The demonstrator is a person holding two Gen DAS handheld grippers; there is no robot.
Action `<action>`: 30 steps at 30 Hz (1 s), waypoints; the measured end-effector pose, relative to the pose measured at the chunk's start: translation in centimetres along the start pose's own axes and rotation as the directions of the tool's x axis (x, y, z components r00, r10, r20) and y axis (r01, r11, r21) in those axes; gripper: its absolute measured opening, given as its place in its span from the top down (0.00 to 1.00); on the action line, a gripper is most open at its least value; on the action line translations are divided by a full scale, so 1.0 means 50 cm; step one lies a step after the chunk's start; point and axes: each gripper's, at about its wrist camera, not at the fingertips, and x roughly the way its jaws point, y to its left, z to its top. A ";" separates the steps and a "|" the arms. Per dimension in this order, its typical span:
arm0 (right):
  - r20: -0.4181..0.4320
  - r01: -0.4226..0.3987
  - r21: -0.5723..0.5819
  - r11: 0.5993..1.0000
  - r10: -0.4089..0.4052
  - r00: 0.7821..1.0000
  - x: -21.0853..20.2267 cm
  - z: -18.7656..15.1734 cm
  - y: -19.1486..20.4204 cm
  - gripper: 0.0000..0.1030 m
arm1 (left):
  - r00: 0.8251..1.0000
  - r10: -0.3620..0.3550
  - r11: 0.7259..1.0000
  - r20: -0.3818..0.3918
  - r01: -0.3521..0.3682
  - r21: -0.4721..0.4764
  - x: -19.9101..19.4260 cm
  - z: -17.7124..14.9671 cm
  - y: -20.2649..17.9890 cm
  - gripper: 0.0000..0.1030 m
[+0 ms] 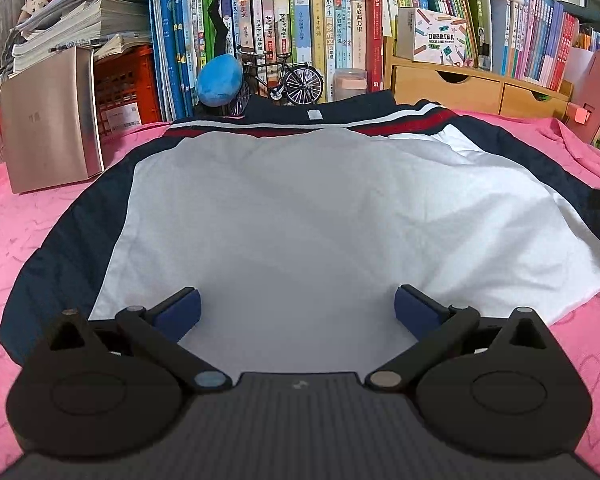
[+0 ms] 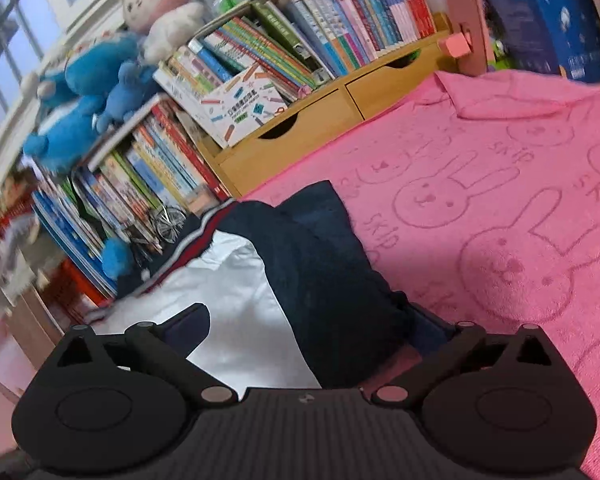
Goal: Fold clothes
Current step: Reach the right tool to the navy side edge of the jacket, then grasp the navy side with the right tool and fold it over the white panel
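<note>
Jacket (image 1: 300, 208) lies flat on the pink towel (image 1: 40, 220), collar away toward the books (image 1: 300, 32), hem nearest the tools. Left gripper (image 1: 298, 308) hangs wide open over the white back panel near the hem, gripping nothing. Right gripper (image 2: 312, 332) also spread wide, straddling the navy sleeve (image 2: 332, 280) at the jacket's right edge, so right looks closer to a grab

Home study: crammed bookshelves (image 1: 300, 32), plush toys (image 2: 80, 92)

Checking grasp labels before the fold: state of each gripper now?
Left gripper: open, above the white panel of the jacket, holding nothing.
Right gripper: open wide, the jacket's navy sleeve between its fingers, not clamped.
</note>
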 end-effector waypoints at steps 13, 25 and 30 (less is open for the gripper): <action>-0.027 0.030 0.106 0.994 -0.028 0.999 0.014 -0.004 0.001 0.79 | 1.000 -0.001 1.000 0.000 0.001 -0.006 0.000 0.000 0.000 0.00; 0.066 0.133 0.025 0.991 -0.134 0.989 -0.050 -0.003 0.063 0.23 | 1.000 -0.011 1.000 -0.002 0.011 -0.014 0.000 -0.001 0.008 0.00; -0.015 0.056 0.159 0.986 -0.054 0.998 -0.060 -0.051 0.045 0.26 | 1.000 -0.012 1.000 -0.002 0.012 -0.014 -0.001 0.000 0.009 0.00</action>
